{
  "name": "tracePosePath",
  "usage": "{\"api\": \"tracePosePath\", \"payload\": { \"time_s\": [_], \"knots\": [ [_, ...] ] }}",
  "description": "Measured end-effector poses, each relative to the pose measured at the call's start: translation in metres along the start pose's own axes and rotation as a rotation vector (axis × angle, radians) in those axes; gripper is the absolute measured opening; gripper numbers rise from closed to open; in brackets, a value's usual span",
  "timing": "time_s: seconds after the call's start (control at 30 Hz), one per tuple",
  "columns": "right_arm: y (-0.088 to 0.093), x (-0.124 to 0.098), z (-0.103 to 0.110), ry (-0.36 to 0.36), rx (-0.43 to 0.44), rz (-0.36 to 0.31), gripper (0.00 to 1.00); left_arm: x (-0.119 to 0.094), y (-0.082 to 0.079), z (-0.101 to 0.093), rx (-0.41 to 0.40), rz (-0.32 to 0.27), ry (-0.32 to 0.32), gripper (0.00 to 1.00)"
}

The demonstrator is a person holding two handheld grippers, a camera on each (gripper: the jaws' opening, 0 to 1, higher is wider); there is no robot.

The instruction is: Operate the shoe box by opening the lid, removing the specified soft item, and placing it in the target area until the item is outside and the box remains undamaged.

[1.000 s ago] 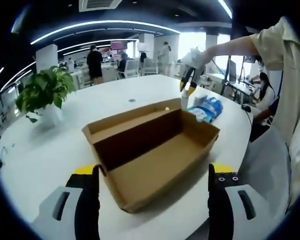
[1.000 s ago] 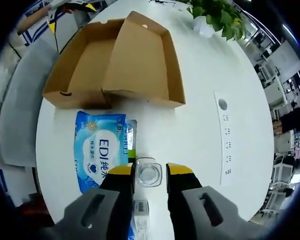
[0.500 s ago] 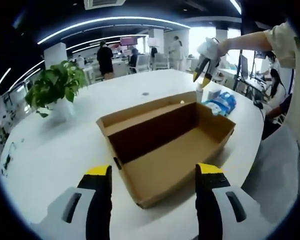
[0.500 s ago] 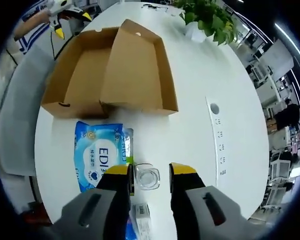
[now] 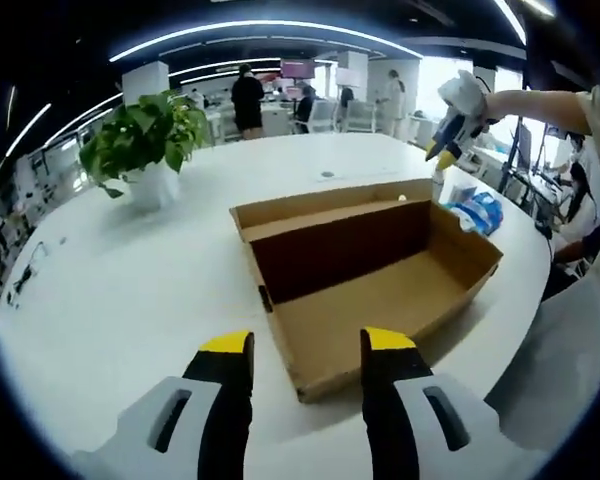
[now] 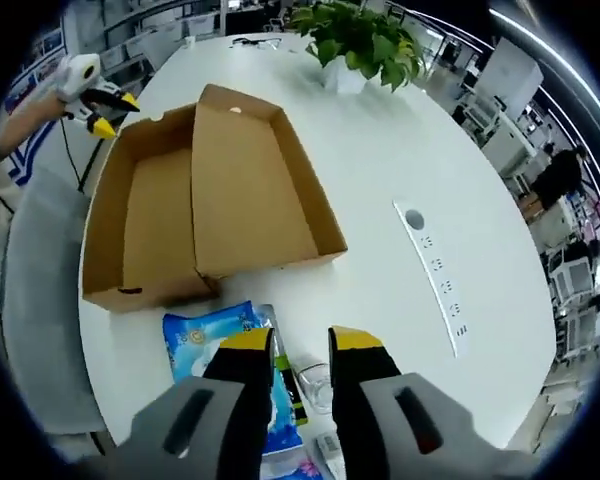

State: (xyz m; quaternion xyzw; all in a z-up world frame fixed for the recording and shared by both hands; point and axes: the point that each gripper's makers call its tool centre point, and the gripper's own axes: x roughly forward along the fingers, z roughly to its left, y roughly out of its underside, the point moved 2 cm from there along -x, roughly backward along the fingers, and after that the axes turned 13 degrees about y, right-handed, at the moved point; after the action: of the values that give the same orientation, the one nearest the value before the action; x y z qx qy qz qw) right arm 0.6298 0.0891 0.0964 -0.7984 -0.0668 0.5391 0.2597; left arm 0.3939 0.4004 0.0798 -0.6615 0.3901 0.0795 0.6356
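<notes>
The brown cardboard shoe box (image 5: 380,270) lies open on the white table (image 5: 130,290), its lid folded back and its inside bare. My left gripper (image 5: 308,345) hovers open at the box's near corner, holding nothing. In the right gripper view the same box (image 6: 210,200) lies ahead, and the blue soft wipes pack (image 6: 205,340) lies outside it, just left of my right gripper (image 6: 300,342). The right jaws stand a narrow gap apart, with a clear glass (image 6: 315,385) on the table showing between them. The wipes pack (image 5: 480,210) lies beyond the box.
A potted plant (image 5: 145,140) stands at the table's far side. A socket strip (image 6: 435,270) is set into the tabletop. A grey chair (image 6: 40,300) stands by the table edge. The right gripper (image 5: 450,125) hangs above the pack; the left gripper (image 6: 95,95) shows beyond the box.
My left jaws have drawn closer together. The right gripper has pulled back and up, so the glass and pack sit lower in its view. The box has stayed put.
</notes>
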Motion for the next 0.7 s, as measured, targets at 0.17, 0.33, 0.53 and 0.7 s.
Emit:
{"api": "tracePosePath", "payload": {
  "time_s": [0.17, 0.33, 0.53, 0.7],
  "knots": [
    [-0.009, 0.005, 0.0, 0.017, 0.152, -0.018, 0.17, -0.002, 0.005, 0.005, -0.034, 0.014, -0.019, 0.34],
    [-0.018, 0.013, -0.003, 0.047, 0.226, -0.037, 0.18, -0.002, 0.01, 0.006, -0.072, 0.018, -0.019, 0.35],
    [-0.031, 0.023, -0.004, 0.061, 0.38, -0.073, 0.17, -0.002, 0.017, 0.006, -0.089, 0.04, -0.023, 0.29],
    [-0.031, 0.034, 0.001, 0.066, 0.397, -0.052, 0.16, -0.001, 0.02, 0.009, -0.109, 0.047, -0.03, 0.22]
  ]
}}
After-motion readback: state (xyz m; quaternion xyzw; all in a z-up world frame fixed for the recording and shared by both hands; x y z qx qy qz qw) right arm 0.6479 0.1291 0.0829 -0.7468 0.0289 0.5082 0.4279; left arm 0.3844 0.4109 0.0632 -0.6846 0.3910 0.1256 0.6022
